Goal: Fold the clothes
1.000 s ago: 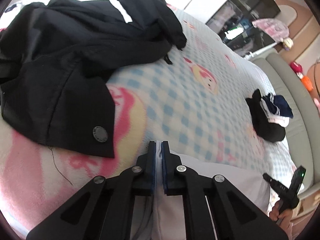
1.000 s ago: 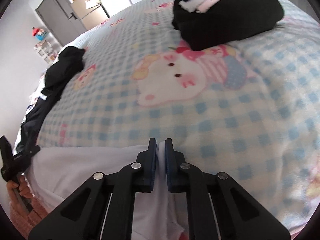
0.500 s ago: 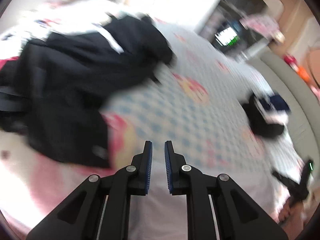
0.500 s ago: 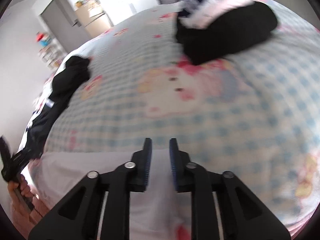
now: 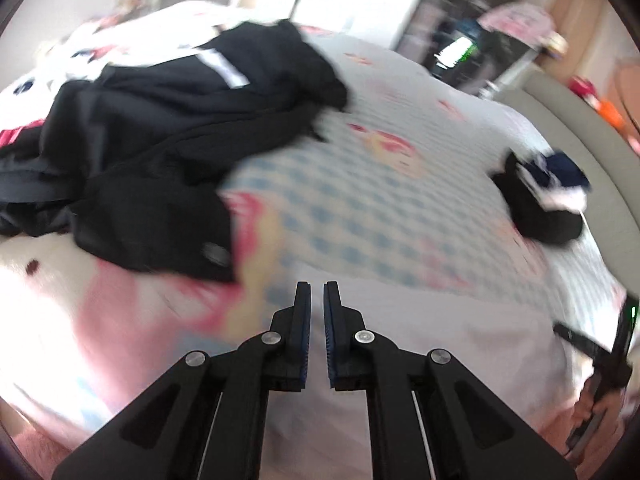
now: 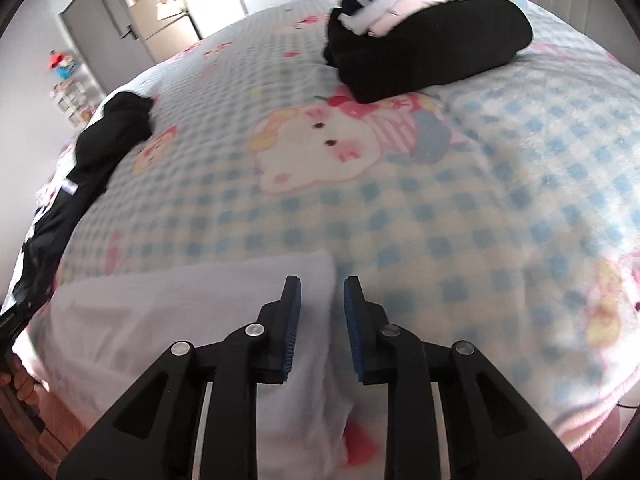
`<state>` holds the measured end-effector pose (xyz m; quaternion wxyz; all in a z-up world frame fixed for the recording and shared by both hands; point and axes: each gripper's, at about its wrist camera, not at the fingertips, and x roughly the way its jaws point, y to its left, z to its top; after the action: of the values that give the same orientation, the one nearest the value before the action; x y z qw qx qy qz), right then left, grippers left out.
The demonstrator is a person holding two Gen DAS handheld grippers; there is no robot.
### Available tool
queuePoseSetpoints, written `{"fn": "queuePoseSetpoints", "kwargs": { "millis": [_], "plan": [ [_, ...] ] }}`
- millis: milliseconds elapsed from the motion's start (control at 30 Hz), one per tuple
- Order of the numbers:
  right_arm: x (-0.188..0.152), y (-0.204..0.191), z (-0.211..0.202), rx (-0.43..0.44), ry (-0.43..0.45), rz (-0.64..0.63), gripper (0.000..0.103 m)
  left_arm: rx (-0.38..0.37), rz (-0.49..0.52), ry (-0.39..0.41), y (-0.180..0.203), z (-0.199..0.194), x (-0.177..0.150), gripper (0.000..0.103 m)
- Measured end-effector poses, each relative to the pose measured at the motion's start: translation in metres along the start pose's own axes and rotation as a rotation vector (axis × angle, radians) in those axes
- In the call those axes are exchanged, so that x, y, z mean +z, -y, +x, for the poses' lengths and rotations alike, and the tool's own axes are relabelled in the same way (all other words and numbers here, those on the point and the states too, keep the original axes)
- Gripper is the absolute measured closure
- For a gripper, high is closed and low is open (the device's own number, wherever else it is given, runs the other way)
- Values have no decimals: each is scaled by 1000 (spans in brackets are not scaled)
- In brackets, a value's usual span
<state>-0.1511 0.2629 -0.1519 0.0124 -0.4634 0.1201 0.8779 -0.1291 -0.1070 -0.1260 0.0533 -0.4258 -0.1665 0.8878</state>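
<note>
- Both grips let go since a second ago: white garment (image 6: 192, 320) no longer pinched, now lying flat at the near edge of the bed (image 6: 500, 208).
- Left gripper (image 5: 317, 336): jaws parted by a narrow gap, just been closing again, nothing between them, held above the white cloth.
- Right gripper (image 6: 318, 320): jaws apart, just been opening, straddling the garment's right edge without pressing it.
- Farther out on the left, crumpled black clothing (image 5: 168, 128) with a white stripe.
- Farther on the right, a folded stack (image 6: 424, 48): black piece underneath, pink, white and navy on top.
- Beyond, blurred grey doors (image 6: 104, 40).
</note>
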Motion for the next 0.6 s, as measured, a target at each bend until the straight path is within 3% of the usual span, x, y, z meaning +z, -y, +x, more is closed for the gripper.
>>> {"fn": "queuePoseSetpoints", "kwargs": {
  "millis": [67, 100, 167, 267, 333, 400, 467, 600],
  "plan": [
    [-9, -10, -13, 18, 3, -37, 80, -81, 40, -25, 24, -2, -11, 92],
    [-14, -17, -18, 24, 3, -64, 77, -83, 86, -42, 37, -1, -18, 90],
    [-25, -39, -26, 32, 1, -143, 70, -63, 193, -78, 66, 2, -32, 74],
    [-40, -73, -38, 42, 29, -259, 71, -29, 304, -108, 93, 6, -45, 72],
    [-48, -89, -52, 23, 85, -307, 69, -50, 318, -111, 95, -3, -51, 71],
    [-53, -98, -55, 77, 65, -331, 59, -69, 304, -128, 92, -6, -59, 67],
    [-59, -104, -53, 156, 14, -346, 57, -35, 304, -160, 89, -3, -67, 66],
    [-72, -111, -36, 145, -30, -363, 57, 63, 305, -175, 88, 1, -80, 66]
  ]
}}
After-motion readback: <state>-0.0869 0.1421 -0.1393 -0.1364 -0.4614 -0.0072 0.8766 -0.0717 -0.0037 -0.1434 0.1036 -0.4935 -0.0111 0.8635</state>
